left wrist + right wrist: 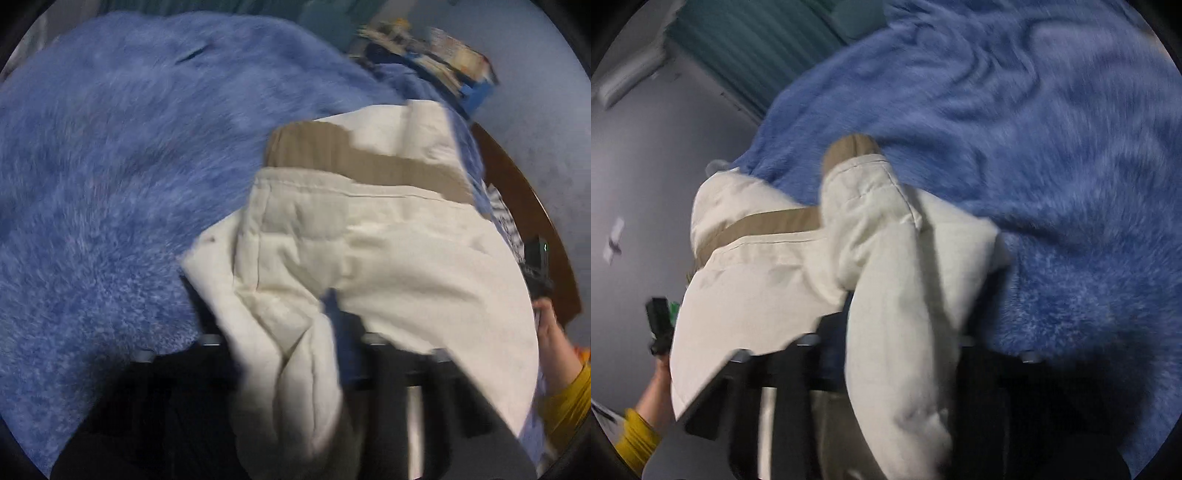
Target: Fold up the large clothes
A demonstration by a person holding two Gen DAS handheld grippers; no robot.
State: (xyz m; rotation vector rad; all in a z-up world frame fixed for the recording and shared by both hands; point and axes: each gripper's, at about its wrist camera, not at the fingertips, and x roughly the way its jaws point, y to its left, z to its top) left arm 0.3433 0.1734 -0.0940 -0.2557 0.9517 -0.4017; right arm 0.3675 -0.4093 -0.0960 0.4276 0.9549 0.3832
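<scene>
A cream padded jacket (pixel 388 243) with a tan band (pixel 354 155) lies bunched on a fluffy blue blanket (pixel 110 184). In the left wrist view a thick fold of it runs down between the fingers of my left gripper (pixel 291 343), which is shut on the cloth; one dark fingertip (pixel 341 325) shows beside the fold. In the right wrist view a cream sleeve of the jacket (pixel 894 295) passes between the jaws of my right gripper (pixel 897 343), shut on it. Each view shows the other gripper at the jacket's far edge: the right gripper (pixel 537 269) and the left gripper (pixel 659 328).
The blue blanket (pixel 1052 166) covers the whole surface. A brown wooden edge (pixel 517 206) borders it, with grey floor (pixel 546 110) beyond. Stacked boxes and books (pixel 436 55) sit at the back. A teal curtain (pixel 757 44) hangs behind. A hand (pixel 550 332) in a yellow sleeve (pixel 569 398) holds the other gripper.
</scene>
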